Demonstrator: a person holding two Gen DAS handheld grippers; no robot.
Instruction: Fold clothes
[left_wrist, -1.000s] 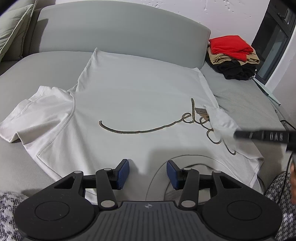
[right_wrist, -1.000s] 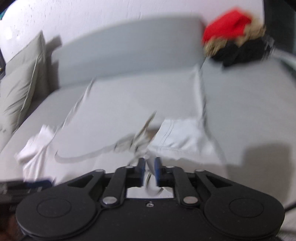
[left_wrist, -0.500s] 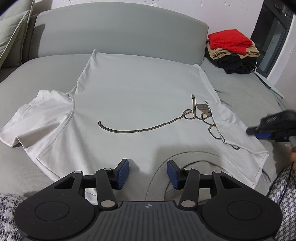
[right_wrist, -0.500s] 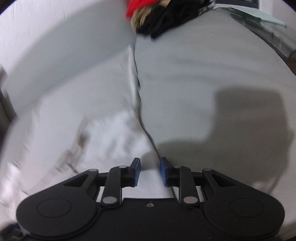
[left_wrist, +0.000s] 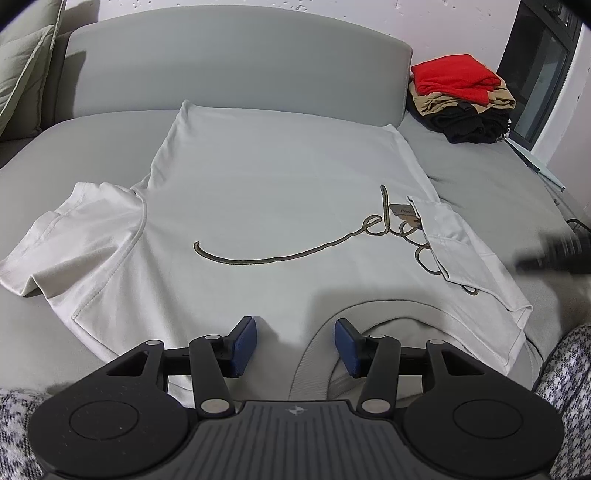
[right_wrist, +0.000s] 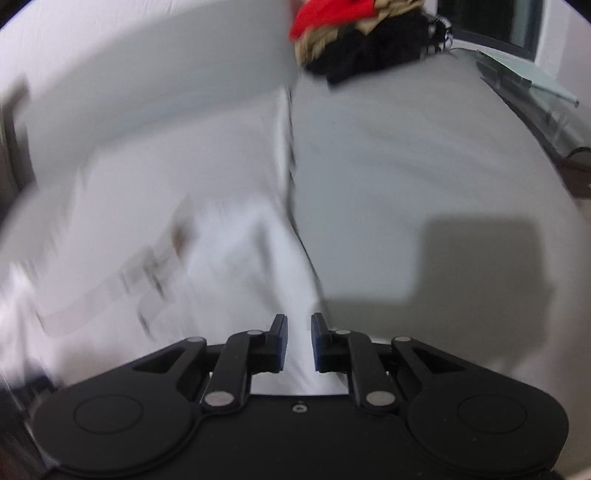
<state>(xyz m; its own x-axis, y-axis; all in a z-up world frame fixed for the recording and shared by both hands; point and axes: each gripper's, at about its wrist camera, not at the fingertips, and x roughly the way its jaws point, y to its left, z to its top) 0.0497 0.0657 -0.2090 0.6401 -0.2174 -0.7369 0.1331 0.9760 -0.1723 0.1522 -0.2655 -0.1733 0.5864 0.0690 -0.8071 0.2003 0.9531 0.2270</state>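
The white cotton T-shirt with looping script (left_wrist: 280, 206) lies spread mid-frame on the grey sofa (left_wrist: 236, 62); one sleeve looks folded in. Left gripper (left_wrist: 294, 341) gapes empty at the collar; right gripper (right_wrist: 298, 341) stands slightly parted, empty. Next, likely the left-frame sleeve.

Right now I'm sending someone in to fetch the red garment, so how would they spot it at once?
Find the grey bed with the white T-shirt spread on it. At the far right corner, beside the headboard and near the dark window, sits a small pile of folded clothes. The red garment is the top layer, above a tan piece and a black one.
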